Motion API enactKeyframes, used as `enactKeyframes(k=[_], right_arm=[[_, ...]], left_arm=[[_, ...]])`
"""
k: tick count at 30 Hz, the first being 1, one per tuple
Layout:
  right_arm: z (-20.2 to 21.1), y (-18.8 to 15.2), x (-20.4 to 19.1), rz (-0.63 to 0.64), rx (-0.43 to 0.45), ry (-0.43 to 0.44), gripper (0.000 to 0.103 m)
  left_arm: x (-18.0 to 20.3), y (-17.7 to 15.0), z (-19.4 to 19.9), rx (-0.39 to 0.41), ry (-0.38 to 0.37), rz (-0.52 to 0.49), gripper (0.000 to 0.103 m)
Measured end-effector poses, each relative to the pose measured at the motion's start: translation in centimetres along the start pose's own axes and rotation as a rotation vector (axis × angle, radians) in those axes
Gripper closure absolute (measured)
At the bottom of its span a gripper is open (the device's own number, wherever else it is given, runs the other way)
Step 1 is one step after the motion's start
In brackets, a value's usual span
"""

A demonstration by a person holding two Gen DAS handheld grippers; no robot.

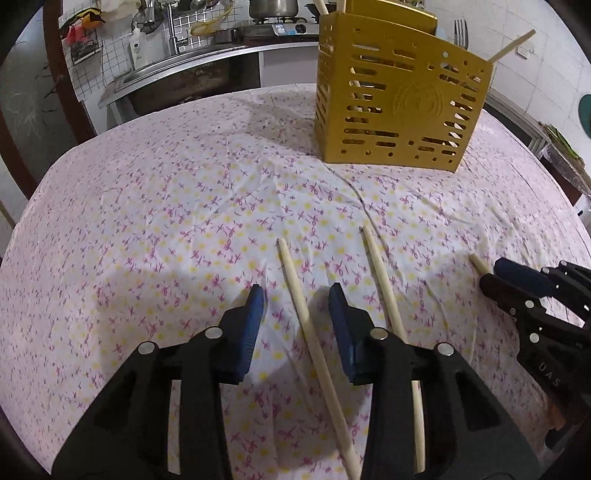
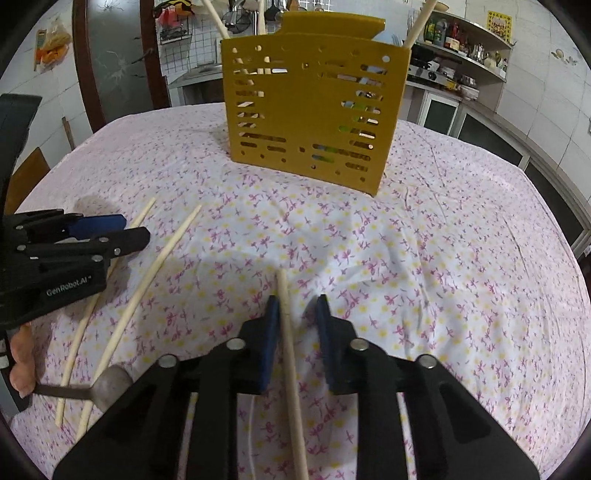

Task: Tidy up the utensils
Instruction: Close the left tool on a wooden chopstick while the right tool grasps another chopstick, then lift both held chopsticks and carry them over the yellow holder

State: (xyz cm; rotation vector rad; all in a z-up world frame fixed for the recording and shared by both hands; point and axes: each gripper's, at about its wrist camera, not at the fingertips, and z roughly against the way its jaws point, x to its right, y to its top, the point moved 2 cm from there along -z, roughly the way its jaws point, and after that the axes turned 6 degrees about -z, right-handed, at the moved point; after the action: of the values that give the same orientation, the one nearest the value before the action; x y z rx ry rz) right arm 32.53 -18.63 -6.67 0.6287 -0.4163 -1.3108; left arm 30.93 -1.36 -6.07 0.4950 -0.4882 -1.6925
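My left hand-held gripper (image 1: 297, 295) points down at the counter (image 1: 147, 206), which is covered by a white cloth with pink and yellow flowers. Its blue-padded jaws stand apart, straddling a pale wooden chopstick (image 1: 314, 339) that lies flat on the cloth; neither pad presses on it. A second pale wooden chopstick (image 1: 384, 288) lies just outside the right-hand jaw, roughly parallel to the first.

My right hand-held gripper (image 2: 297, 306) also has its jaws apart around a third pale wooden chopstick (image 2: 290, 350). The stick sits close against the left pad (image 2: 271, 332), with a clear gap to the other pad, so I cannot call it clamped.

All three chopsticks lie on the near side of the yellow perforated utensil holder (image 1: 399, 110), well apart from it. The holder stands upright at the far side of the counter. More pale sticks lean out of its top, and a metal fork (image 1: 460, 33) rises behind its right end.
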Motion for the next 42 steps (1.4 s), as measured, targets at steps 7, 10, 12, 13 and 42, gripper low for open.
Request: enactKeyframes(k=[7,10,12,13,42], right_arm=[[0.5,0.8,1.1,-0.059,-0.017,0.01,0.097],[1.1,0.8,2.3,-0.099,-0.005,0.015,0.097],[1.6,0.9,3.2,-0.131,0.005,0.022,0.097],[1.8,0.9,3.5,-0.139,0.01,0.022,0.097],[10.5,3.8,6.5,-0.257,0.298,0.08,0.097]], left_arm=[[-0.3,1.0,-0.5,-0.012,-0.014,0.011,0.094],[-0.3,1.2,-0.6,-0.015,-0.02,0.011,0.095],[-0.3,1.4,-0.6,-0.016,-0.037,0.019,0.095],[-0.4,1.5,-0.5,-0.016,-0.047,0.025,0.096],[-0.5,4.2,10.9,0.296,-0.119,0.026,0.099]])
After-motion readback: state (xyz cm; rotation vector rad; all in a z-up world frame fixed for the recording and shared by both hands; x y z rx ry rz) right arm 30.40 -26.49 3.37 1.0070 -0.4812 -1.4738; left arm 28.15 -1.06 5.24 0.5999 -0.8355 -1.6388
